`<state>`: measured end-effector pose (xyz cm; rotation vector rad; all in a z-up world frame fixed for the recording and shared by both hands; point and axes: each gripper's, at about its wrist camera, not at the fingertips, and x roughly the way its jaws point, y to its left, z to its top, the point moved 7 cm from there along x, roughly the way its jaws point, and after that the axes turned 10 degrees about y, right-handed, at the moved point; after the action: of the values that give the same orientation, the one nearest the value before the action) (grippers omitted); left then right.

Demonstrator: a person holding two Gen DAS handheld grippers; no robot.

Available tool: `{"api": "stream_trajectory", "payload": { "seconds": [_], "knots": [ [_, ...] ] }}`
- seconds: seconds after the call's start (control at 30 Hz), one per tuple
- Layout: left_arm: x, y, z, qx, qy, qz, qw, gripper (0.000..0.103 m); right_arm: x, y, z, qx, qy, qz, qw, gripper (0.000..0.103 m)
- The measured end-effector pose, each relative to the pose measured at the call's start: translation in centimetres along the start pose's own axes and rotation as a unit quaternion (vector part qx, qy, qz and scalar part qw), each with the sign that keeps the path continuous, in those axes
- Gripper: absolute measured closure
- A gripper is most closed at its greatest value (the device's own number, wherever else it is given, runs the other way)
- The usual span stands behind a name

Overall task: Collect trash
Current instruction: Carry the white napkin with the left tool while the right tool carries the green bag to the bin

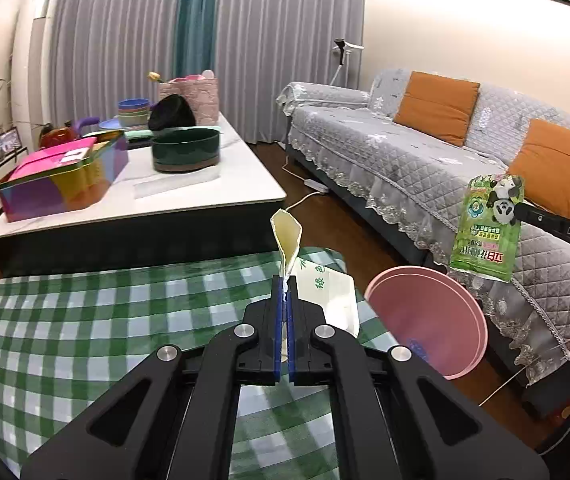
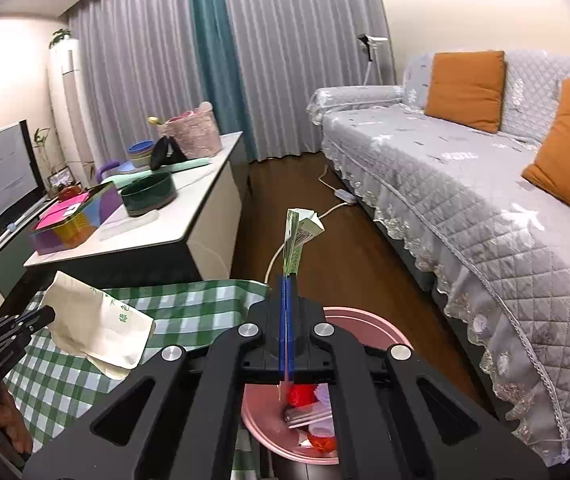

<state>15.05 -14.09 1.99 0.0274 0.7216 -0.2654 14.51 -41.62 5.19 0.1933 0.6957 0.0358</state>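
My left gripper (image 1: pixel 284 280) is shut on a cream wrapper (image 1: pixel 327 300) with green print, held above the green checked tablecloth (image 1: pixel 85 320); the wrapper also shows in the right wrist view (image 2: pixel 97 328). My right gripper (image 2: pixel 288 278) is shut on a green panda-print packet (image 2: pixel 296 240), held over the pink bin (image 2: pixel 365 322). That packet (image 1: pixel 487 228) hangs above the bin (image 1: pixel 425 320) in the left wrist view. The bin holds red, lilac and other scraps (image 2: pixel 309 404).
A white coffee table (image 1: pixel 213 196) stands beyond, with a colourful box (image 1: pixel 61 176), a dark green pot (image 1: pixel 186 150) and bowls. A grey sofa (image 2: pixel 485 200) with orange cushions runs along the right. A white power cable (image 2: pixel 325 212) lies on the wood floor.
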Motion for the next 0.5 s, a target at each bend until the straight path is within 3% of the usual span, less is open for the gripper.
{"api": "stream_trajectory", "payload": {
  "seconds": [0.5],
  "knots": [
    [2.5, -3.7, 0.6, 0.008, 0.008, -0.032, 0.9994, 0.102, 1.0, -3.5, 0.1, 0.031, 0.006, -0.025, 0.999, 0.103]
  ]
}}
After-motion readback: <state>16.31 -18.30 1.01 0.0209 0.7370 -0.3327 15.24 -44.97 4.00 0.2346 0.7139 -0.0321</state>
